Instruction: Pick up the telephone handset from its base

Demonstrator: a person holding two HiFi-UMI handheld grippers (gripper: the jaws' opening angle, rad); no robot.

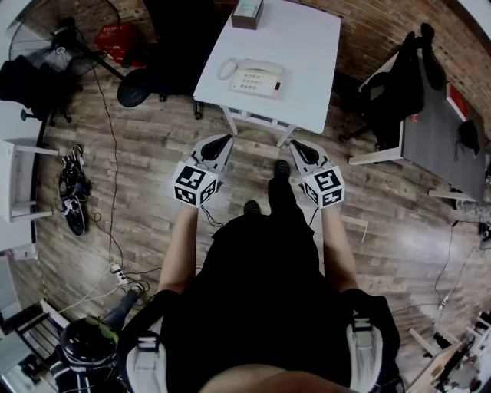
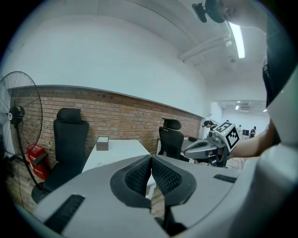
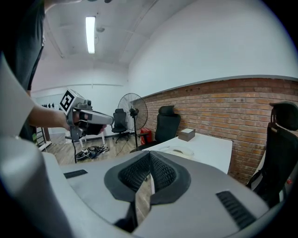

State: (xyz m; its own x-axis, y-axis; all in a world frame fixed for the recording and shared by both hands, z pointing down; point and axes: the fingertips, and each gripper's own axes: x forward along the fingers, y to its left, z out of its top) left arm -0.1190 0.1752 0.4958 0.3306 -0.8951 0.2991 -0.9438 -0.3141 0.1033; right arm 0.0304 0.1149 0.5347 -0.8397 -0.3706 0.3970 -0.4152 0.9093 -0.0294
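Left tongs point(image 2: 151, 173): clenched, the two black ribbed pads meet at their tips with nothing between them. Right tongs point(image 3: 149, 171): likewise clenched and empty, their cross-hatched pads set in smooth grey moulded shells. Each carries a marker cube, left point(image 1: 194, 184) and right point(image 1: 325, 186), whose faces bear black-and-white square patterns rather than letters.

Both tongs are held side by side over the floor point(image 1: 153, 153), made of brown wood-grain planks, short of the near edge of the tabletop point(image 1: 307, 46), a smooth white rectangle on white legs.

On the tabletop lies the telephone point(image 1: 258, 78), cream plastic and roughly rectangular. Its handset point(image 1: 261, 67), a rounded bar, rests on the base point(image 1: 257, 84), well apart from both tongs. A looped cord point(image 1: 227, 69) lies at its left end. Any print on the keys is too small to read.

At the tabletop's far edge stands a small grey-brown box point(image 1: 247, 13). Beyond it are a brick wall point(image 2: 116, 116), a black high-backed office chair point(image 2: 70, 135) and a wire-caged fan point(image 2: 18, 116).
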